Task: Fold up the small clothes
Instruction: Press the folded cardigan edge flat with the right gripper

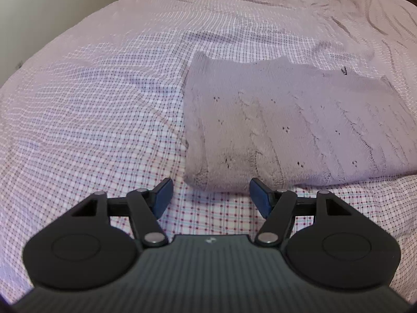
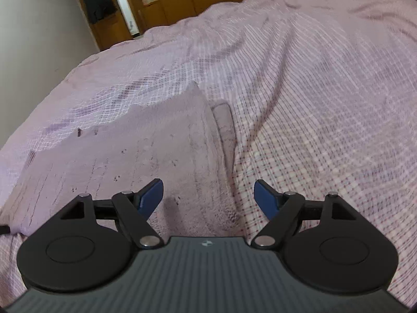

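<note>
A folded mauve knitted sweater (image 1: 286, 127) lies flat on the bed, right of centre in the left wrist view. My left gripper (image 1: 211, 194) is open and empty, just in front of the sweater's near left corner. In the right wrist view the same sweater (image 2: 146, 151) fills the lower left. My right gripper (image 2: 208, 195) is open and empty, low over the sweater's near right edge, with its left fingertip (image 2: 152, 194) above the knit and its right fingertip (image 2: 264, 198) above the sheet.
The bed is covered with a pink checked sheet (image 1: 99, 109) with wrinkles toward the far right. A white wall (image 1: 52, 5) is on the left. Wooden furniture (image 2: 169, 5) stands beyond the bed's far edge.
</note>
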Demonstrator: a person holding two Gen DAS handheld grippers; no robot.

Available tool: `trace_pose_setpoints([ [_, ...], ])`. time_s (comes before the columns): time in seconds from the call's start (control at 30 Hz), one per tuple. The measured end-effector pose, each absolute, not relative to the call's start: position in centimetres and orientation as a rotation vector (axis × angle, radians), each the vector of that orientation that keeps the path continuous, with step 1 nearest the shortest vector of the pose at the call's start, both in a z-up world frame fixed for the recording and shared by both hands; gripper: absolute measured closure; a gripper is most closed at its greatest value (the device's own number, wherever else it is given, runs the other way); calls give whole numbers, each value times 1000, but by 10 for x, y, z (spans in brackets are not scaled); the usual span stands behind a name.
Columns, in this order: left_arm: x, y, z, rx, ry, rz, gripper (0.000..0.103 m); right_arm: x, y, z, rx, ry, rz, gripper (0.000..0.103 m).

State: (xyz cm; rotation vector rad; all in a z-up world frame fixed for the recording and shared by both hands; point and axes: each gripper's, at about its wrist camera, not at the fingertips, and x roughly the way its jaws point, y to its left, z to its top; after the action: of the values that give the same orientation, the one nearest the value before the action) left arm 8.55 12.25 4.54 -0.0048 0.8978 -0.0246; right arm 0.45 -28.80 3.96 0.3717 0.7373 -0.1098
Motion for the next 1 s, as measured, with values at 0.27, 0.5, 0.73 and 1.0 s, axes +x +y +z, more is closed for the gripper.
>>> trace_pose_setpoints([
  [0.27, 82, 119, 39, 14, 915, -24, 36, 7, -292, 23, 486, 770, -74, 21],
  [0.5, 84, 117, 37, 34, 917, -21, 36, 9, -290, 24, 582, 759, 3, 18],
  [0.73, 85, 116, 36, 41, 918, -24, 35, 7, -295, 32, 702, 689, 59, 18],
  [1.0, 87, 116, 35, 53, 920, -29, 35, 20, -293, 21, 683, 723, 23, 18],
])
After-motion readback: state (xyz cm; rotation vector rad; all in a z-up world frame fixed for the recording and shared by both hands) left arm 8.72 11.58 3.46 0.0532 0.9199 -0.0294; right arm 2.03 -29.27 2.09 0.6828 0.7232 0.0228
